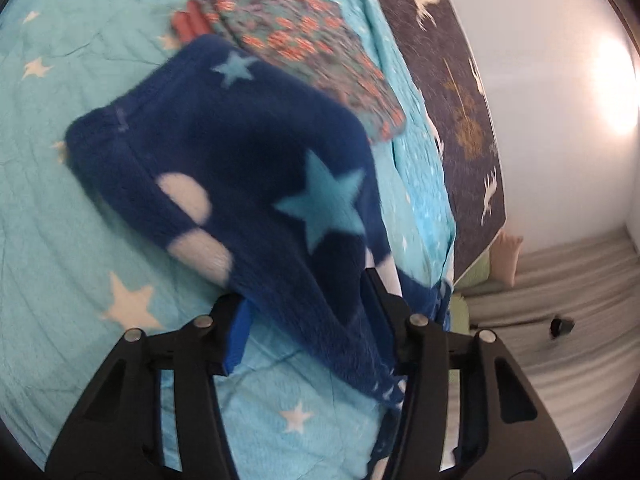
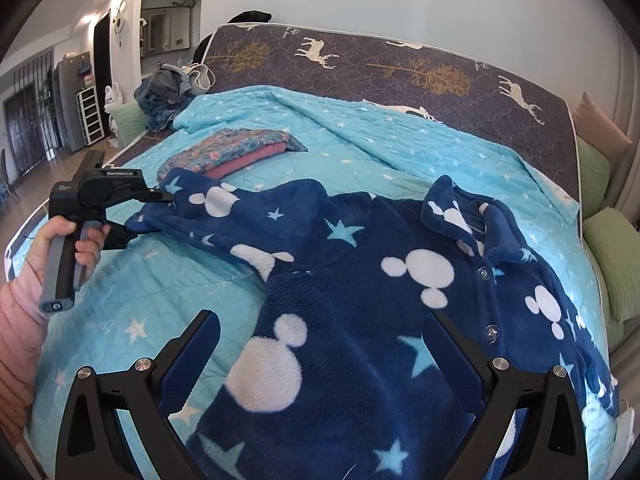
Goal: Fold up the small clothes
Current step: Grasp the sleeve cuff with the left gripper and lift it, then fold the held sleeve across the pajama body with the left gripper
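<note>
The sleeve (image 1: 256,184) of the blue fleece pyjama top (image 2: 360,312) is pinched by the left gripper (image 2: 154,216); the right gripper (image 2: 320,344) is held wide above it

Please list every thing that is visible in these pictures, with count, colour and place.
fleece top: one, navy with white shapes and pale stars, spread on the quilt
folded clothes: one stack, floral over pink, behind the sleeve
quilt: one, turquoise with white stars, over the mattress
mattress: one, dark, deer print
cushions: several, green, right edge
left tongs: gripping the sleeve end
right tongs: open, above the top
</note>
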